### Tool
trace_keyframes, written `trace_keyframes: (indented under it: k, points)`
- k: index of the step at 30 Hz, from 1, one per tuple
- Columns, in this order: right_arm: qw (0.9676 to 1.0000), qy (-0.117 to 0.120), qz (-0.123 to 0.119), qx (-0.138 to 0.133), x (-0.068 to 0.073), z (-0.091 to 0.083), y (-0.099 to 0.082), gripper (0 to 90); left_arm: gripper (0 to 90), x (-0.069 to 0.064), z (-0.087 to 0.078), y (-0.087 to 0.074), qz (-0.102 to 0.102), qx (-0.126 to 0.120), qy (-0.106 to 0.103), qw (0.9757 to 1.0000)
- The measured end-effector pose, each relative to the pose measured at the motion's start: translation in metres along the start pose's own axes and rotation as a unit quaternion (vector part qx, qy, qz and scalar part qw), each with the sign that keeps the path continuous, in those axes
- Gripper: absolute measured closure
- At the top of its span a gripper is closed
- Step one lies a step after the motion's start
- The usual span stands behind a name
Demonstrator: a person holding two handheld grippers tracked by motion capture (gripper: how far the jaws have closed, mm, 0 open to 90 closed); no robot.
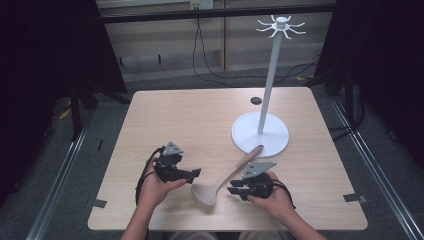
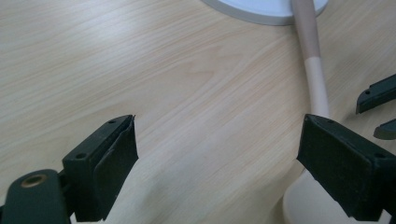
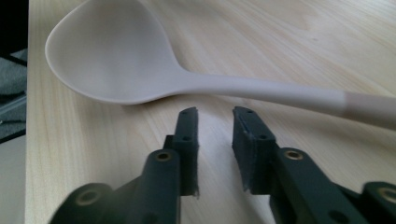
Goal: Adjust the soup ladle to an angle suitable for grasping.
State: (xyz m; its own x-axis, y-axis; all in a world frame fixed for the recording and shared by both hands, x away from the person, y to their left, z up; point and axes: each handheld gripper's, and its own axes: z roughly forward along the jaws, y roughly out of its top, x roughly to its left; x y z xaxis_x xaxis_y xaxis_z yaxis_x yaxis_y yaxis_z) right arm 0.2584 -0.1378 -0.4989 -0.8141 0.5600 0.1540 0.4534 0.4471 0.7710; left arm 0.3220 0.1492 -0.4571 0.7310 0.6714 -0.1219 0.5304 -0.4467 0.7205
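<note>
two grippers flank a beige ladle (image 1: 220,182) lying on the table (image 1: 190,117); left gripper (image 1: 192,174) fingers spread wide, right gripper (image 1: 234,189) fingers slightly parted, grasping nothing.

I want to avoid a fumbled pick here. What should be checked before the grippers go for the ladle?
1. Ladle lies flat on the table, bowl toward the person: ok.
2. Handle tip rests on the white stand base: ok, watch for snagging.
3. Left gripper jaws wide, nothing between: ok.
4. Right gripper jaws narrowly parted, empty, beside the handle: not ok, open wider.
5. Hooks on top of the stand free: ok.
</note>
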Motion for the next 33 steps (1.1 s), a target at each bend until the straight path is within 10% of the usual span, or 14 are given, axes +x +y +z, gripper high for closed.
trace_keyframes:
  k: [33]
  points:
    - [0.9950, -0.076, 0.064, -0.014, -0.024, -0.047, -0.026, 26.1, 13.1, -0.034, 0.036, 0.031, 0.071, 0.062, -0.062, 0.9936]
